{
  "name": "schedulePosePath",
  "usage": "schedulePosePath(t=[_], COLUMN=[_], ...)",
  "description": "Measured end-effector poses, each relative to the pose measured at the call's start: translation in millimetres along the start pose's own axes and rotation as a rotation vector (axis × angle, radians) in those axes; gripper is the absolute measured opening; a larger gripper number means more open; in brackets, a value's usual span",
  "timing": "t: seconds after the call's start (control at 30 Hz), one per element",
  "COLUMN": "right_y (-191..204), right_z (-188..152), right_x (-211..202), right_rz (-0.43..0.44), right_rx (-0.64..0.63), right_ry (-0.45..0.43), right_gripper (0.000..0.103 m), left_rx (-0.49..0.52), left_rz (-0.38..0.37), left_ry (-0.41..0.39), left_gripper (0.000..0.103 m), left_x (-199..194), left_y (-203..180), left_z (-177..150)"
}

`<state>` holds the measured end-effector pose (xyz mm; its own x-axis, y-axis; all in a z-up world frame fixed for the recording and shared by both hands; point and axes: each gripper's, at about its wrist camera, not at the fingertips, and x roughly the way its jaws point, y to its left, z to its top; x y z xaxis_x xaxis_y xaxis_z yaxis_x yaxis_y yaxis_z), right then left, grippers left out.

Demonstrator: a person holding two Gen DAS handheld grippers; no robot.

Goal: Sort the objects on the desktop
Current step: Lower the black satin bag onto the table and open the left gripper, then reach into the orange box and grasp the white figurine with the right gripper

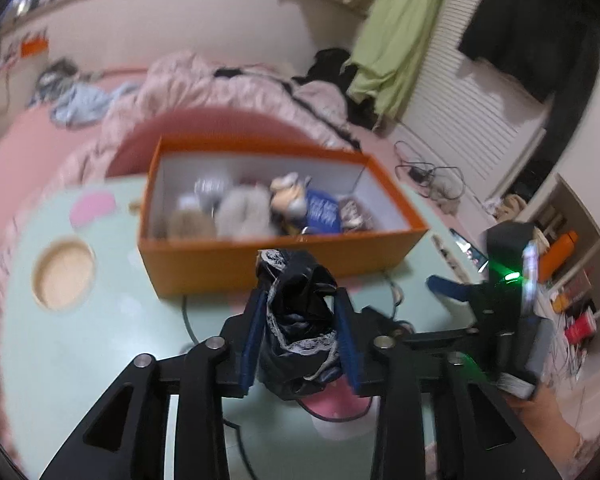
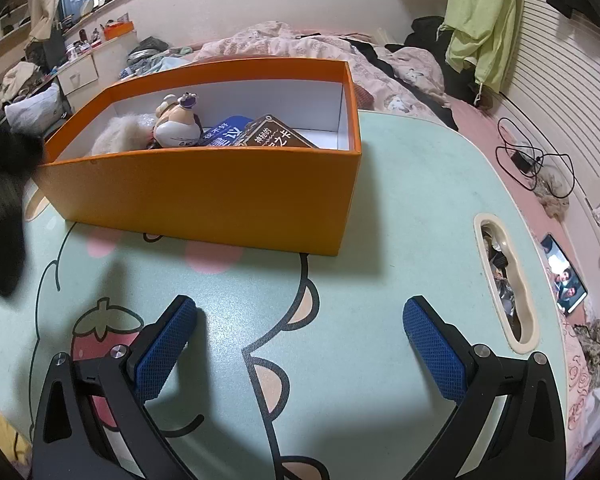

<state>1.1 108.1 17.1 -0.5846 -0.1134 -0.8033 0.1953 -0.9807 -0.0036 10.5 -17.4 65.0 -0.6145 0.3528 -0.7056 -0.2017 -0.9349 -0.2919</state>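
Observation:
My left gripper (image 1: 302,300) is shut on a crumpled black cloth with pale lace trim (image 1: 300,320), held above the green table just in front of the orange box (image 1: 260,268). The box (image 2: 204,196) holds a cartoon figurine (image 2: 178,122), a blue card (image 2: 224,134), a brown card (image 2: 276,136) and fluffy items (image 2: 118,134). My right gripper (image 2: 300,312) stands wide open over the bare tabletop near the box's front wall, nothing between its blue pads. At the left edge of the right wrist view a dark blur (image 2: 2,216) shows the held cloth.
The mint table (image 2: 400,208) carries a cartoon print, a round cup recess (image 1: 64,274) at the left and an oval slot (image 2: 504,280) at the right. A pink cup (image 1: 336,408) sits under the left gripper. A phone (image 2: 564,276) lies on the bed beyond the right edge.

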Motion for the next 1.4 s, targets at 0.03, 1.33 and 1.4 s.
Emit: schedulePosePath(t=[0.03,1.33,1.4], right_y=[0.2,17.4,21.6], right_z=[-0.1,83.8,113.1], right_x=[-0.1,-81.8,-53.1], right_rz=[0.001,0.255,0.333], right_rx=[-0.001,-0.092,-0.082], right_ry=[0.000,-0.254,-0.132], right_gripper=[0.103,0.048,0.044], left_rx=[-0.010,0.157,0.156], left_rz=[0.001,0.269,0.268], left_ry=[-0.005,0.056,0.057], left_gripper=[0.056,0.103,0.103], left_x=[3.5,31.8,32.7], left_y=[2.5,-2.4,-3.9], left_z=[-6.5,-64.9,-64.2])
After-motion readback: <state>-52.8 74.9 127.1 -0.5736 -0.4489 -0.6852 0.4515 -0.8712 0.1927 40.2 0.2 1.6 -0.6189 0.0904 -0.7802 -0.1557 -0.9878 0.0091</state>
